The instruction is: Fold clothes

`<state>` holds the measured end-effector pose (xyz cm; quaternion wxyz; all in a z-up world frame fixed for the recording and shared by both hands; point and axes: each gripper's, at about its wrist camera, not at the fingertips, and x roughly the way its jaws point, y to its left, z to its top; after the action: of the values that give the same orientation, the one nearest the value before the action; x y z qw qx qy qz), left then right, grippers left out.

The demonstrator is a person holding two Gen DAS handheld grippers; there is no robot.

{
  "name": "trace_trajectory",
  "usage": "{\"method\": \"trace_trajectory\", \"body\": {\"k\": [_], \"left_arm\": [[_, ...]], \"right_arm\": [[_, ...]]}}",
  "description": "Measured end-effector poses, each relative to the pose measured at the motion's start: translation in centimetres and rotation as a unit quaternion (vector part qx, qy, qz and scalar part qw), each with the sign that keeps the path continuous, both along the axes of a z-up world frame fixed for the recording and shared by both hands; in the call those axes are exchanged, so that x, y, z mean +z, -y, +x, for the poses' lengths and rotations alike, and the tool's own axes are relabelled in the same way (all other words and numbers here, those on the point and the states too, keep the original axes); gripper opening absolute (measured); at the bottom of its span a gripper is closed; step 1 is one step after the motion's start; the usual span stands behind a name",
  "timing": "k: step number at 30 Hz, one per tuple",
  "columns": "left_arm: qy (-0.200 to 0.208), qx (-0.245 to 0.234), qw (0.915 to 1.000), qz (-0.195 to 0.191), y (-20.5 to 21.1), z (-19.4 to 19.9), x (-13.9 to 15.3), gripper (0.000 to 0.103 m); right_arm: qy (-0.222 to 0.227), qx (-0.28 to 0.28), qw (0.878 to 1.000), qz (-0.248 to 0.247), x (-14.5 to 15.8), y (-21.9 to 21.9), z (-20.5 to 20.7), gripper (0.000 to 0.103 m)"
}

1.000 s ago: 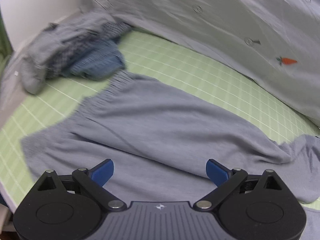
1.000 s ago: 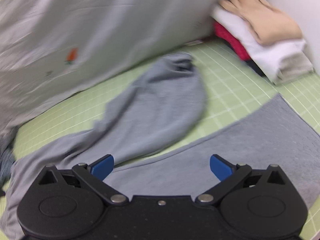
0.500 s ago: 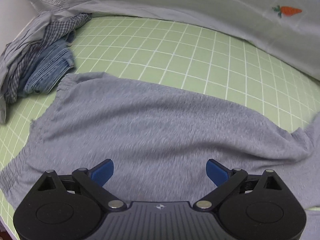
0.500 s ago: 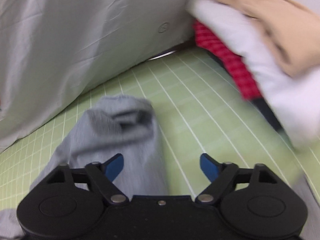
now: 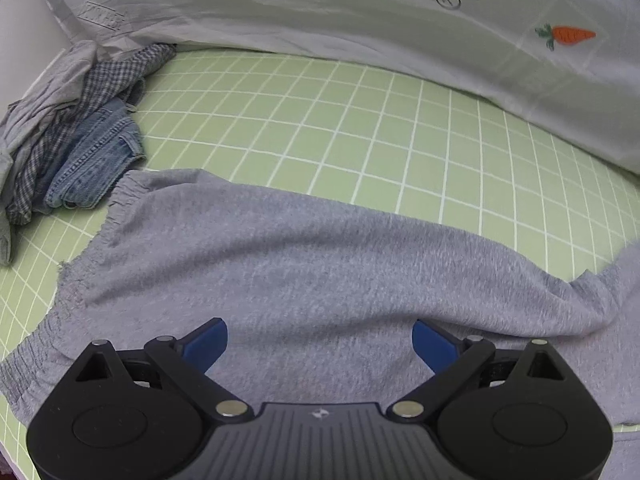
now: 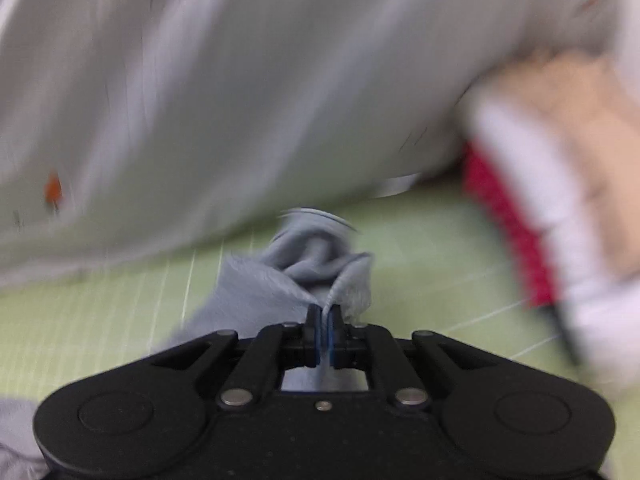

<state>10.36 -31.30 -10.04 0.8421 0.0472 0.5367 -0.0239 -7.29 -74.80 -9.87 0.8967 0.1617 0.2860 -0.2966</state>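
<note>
Grey sweatpants (image 5: pixel 312 264) lie spread over the green grid mat (image 5: pixel 360 120), their elastic waistband to the left. My left gripper (image 5: pixel 320 338) hovers just over the seat of the pants, blue pads wide apart and nothing between them. In the blurred right wrist view, my right gripper (image 6: pixel 324 318) is shut on a bunched fold of the grey pant leg (image 6: pixel 304 264), pinched between its blue pads. The leg's cuff end crumples just beyond the fingertips.
A pile of checked and denim clothes (image 5: pixel 76 136) sits at the mat's far left. A pale grey sheet with a carrot print (image 5: pixel 564 36) runs along the back. A folded stack of beige, white and red garments (image 6: pixel 560 184) stands at the right.
My right gripper swept right along the leg to its cuff end and shut on the fabric. My left gripper moved over the waist area and then held still, staying open.
</note>
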Motion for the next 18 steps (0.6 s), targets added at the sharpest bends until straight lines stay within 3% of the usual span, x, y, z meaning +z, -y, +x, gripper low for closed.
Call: {"method": "trace_trajectory", "body": {"k": [1,3,5,6,7,8,10,14,18], "left_arm": [[0.0,0.003,1.0,-0.001,-0.2,-0.1,0.0,0.098],[-0.003,0.009,1.0,-0.002,-0.6,-0.1,-0.1,0.098],[-0.009,0.012,0.9999,-0.006,-0.7,0.1,-0.4,0.098],[-0.012,0.013,0.9998,-0.007,-0.7,0.3,-0.5,0.098],[-0.012,0.012,0.9998,-0.006,-0.7,0.5,-0.5,0.098],[-0.009,0.011,0.9999,-0.004,-0.6,0.7,-0.5,0.098],[-0.005,0.008,1.0,0.002,-0.4,1.3,-0.7,0.098],[-0.009,0.017,0.9998,0.002,-0.2,3.4,-1.7,0.098],[-0.014,0.038,0.9992,0.003,-0.1,5.8,-2.7,0.098]], "right_arm": [[-0.001,-0.024,1.0,-0.011,0.6,-0.2,-1.4,0.004],[-0.047,-0.069,0.996,-0.015,0.0,-0.1,-3.3,0.007],[-0.114,-0.102,0.988,-0.009,-1.6,0.2,-4.4,0.031],[-0.139,-0.113,0.984,-0.003,-2.4,0.3,-4.8,0.036],[-0.132,-0.118,0.984,0.002,-2.4,0.2,-5.3,0.047],[-0.125,-0.123,0.985,0.007,-2.4,0.0,-5.8,0.067],[-0.109,-0.123,0.986,0.017,-2.5,-0.2,-5.7,0.083],[-0.085,-0.1,0.99,0.045,-3.2,0.2,-3.1,0.083],[-0.092,-0.066,0.993,0.047,-4.8,0.9,1.4,0.084]]}}
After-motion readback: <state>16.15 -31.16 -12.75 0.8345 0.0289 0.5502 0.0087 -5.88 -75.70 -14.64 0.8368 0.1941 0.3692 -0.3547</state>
